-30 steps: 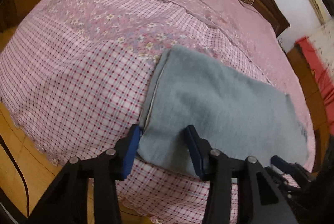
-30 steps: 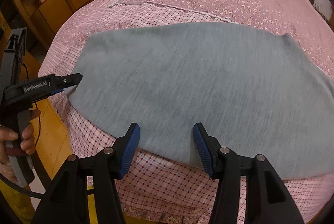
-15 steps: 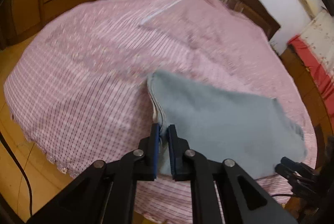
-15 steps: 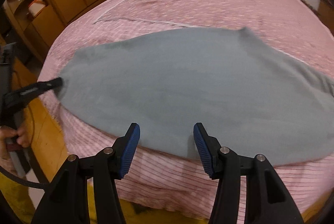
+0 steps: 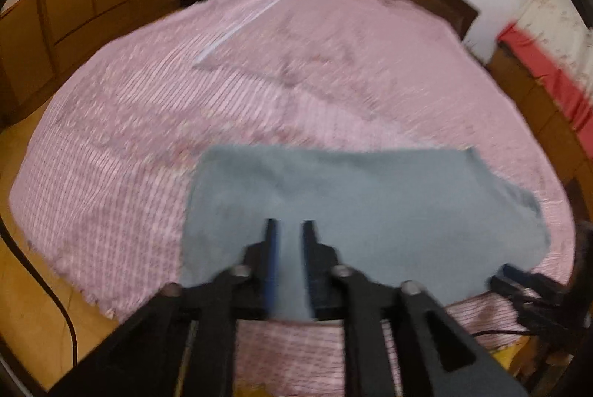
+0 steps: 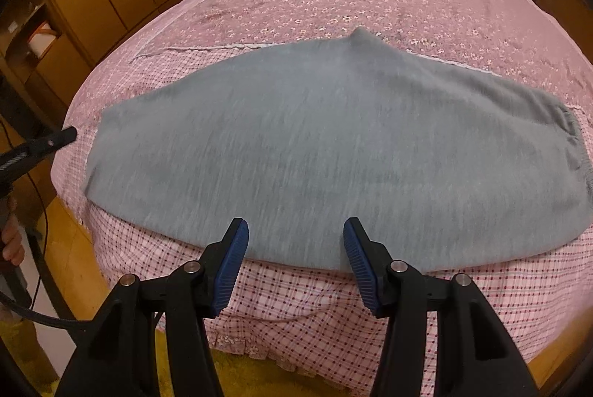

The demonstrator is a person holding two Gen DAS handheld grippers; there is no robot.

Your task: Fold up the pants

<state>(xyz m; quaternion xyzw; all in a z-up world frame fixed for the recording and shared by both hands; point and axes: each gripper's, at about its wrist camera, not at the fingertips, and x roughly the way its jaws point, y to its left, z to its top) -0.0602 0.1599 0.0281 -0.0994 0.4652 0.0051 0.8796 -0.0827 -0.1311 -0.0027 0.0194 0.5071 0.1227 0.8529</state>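
Along the bed's (image 6: 259,304) near edge: grey pants (image 6: 315,145) lie flat | left gripper (image 5: 290,230) nearly closed, grip unclear | right gripper (image 6: 295,241) spread wide, empty | pinch both layers at the hem before lifting.

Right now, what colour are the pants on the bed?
Plain grey pants, no pattern, lying on the pink checked bedspread. Clearest in the right wrist view.

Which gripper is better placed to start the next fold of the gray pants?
Left, probably. The left gripper is nearly closed at the pants' end; the right gripper hangs open at the near edge.
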